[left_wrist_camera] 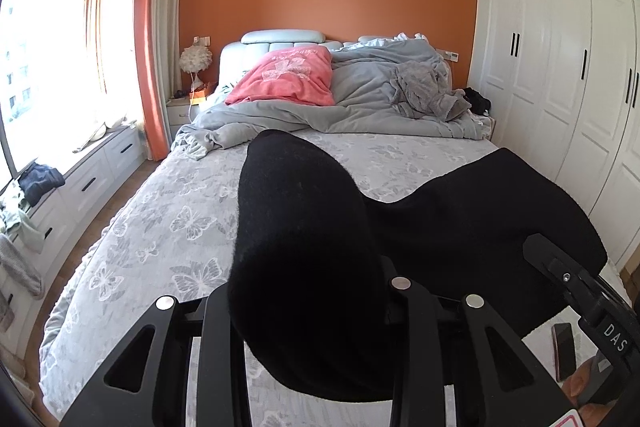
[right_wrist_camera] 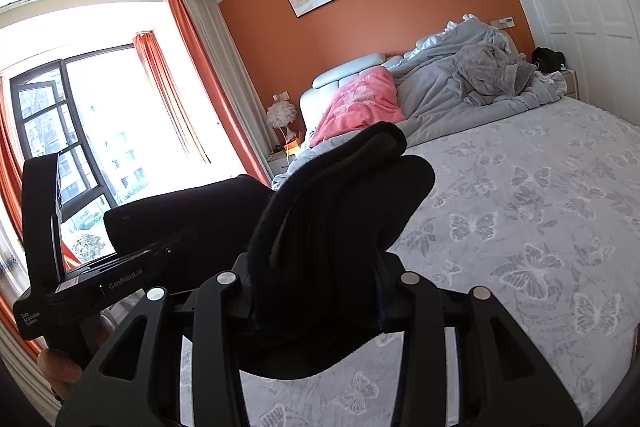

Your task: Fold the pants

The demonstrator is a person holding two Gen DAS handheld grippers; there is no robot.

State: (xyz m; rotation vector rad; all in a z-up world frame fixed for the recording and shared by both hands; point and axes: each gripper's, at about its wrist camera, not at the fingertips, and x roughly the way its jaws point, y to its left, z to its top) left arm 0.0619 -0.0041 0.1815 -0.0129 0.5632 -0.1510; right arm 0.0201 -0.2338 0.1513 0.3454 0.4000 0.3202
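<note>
Black pants (left_wrist_camera: 304,227) hang lifted over the bed (left_wrist_camera: 160,227), stretched between both grippers. In the left wrist view my left gripper (left_wrist_camera: 312,291) is shut on a bunched edge of the cloth, which covers its fingertips. The pants run right to the other gripper's body (left_wrist_camera: 568,275). The right wrist view shows my right gripper (right_wrist_camera: 316,291) shut on a thick folded band of the pants (right_wrist_camera: 340,207). From there the cloth spans left toward the left gripper's body (right_wrist_camera: 100,279), held by a hand at the lower left.
The butterfly-print sheet (right_wrist_camera: 520,227) lies flat below. A rumpled grey duvet (left_wrist_camera: 360,95) and a pink cloth (left_wrist_camera: 288,79) sit near the headboard. White wardrobes (left_wrist_camera: 560,67) stand on the right, a window bench with drawers (left_wrist_camera: 92,179) on the left. A phone (left_wrist_camera: 564,351) lies at lower right.
</note>
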